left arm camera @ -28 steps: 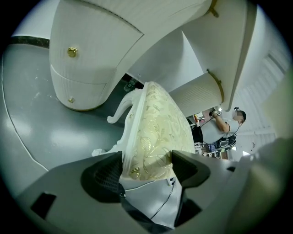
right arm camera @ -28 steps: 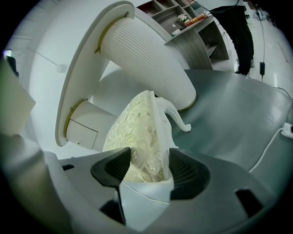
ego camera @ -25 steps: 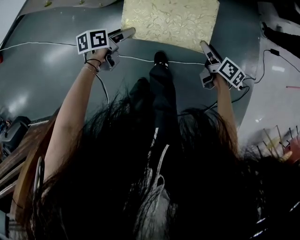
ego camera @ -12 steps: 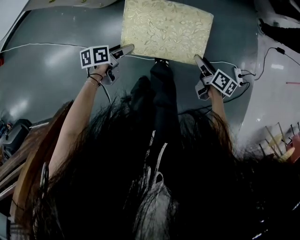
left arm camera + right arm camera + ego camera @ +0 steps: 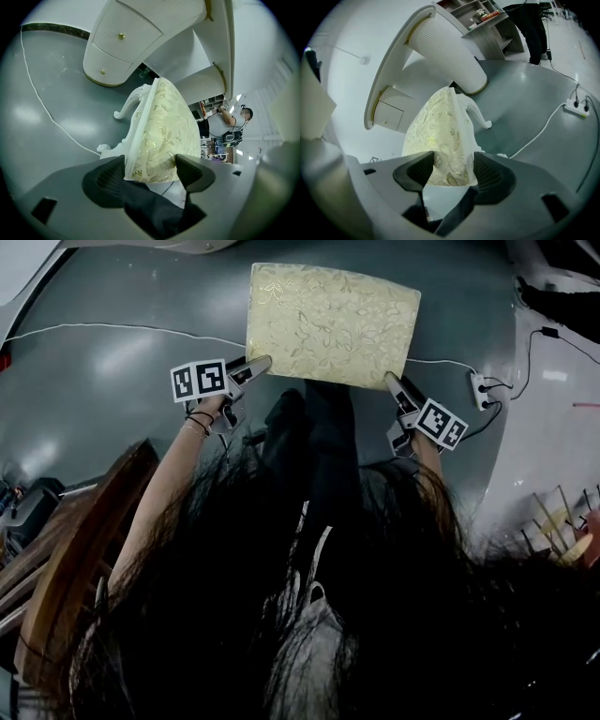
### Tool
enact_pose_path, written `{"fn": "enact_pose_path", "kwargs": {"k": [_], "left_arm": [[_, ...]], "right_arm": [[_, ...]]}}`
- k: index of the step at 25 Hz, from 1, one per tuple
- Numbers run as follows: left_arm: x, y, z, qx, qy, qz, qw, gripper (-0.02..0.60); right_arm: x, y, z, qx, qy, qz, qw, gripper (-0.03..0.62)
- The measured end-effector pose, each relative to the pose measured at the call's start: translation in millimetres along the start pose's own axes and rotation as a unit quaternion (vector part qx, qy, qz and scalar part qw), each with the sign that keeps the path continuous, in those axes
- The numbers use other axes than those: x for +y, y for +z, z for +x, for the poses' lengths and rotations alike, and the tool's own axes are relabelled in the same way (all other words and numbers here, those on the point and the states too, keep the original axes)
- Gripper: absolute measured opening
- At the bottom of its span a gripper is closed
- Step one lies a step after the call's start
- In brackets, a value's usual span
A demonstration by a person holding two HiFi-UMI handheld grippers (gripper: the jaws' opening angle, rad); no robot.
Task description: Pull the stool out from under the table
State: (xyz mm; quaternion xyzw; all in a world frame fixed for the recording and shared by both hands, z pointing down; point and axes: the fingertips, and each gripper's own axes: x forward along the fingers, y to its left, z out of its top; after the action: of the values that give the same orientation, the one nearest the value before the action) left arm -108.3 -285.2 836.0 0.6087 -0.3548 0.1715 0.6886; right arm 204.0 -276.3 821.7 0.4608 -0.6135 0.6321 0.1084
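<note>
The stool with the gold leafy cushion stands on the grey floor, just in front of the white desk. The left tongs pinch its near left corner. The right tongs pinch its near right corner (both squeeze the cushion's edge). A thin white cable lies across the floor.

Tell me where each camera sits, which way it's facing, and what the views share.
Head view: on the person's head, looking steeply down at the stool on the floor; hair, arms, left gripper and right gripper show.
Left gripper view: on the left gripper, along its jaws clamping the stool's edge, toward the white table.
Right gripper view: on the right gripper, jaws likewise clamping the stool.
Shared: all show the stool.
</note>
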Motion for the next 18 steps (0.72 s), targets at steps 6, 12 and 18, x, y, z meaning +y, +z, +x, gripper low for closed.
{"fn": "enact_pose_path", "kwargs": {"k": [6, 12, 18], "left_arm": [[-2.8, -4.7, -3.6, -0.003, -0.001, -0.010, 0.9999, 0.348], [2.7, -7.5, -1.2, -0.019, 0.003, -0.009, 0.9998, 0.348], [-7.7, -6.4, -16.4, -0.015, 0.027, 0.055, 0.9980, 0.348]], "right_arm": [[1.8, 5.5, -2.8, -0.013, -0.009, -0.007, 1.000, 0.262], [-1.3, 4.6, -1.3, 0.006, -0.032, -0.011, 0.999, 0.262], [7.5, 14.7, -13.7, -0.025, -0.085, -0.052, 0.995, 0.261]]}}
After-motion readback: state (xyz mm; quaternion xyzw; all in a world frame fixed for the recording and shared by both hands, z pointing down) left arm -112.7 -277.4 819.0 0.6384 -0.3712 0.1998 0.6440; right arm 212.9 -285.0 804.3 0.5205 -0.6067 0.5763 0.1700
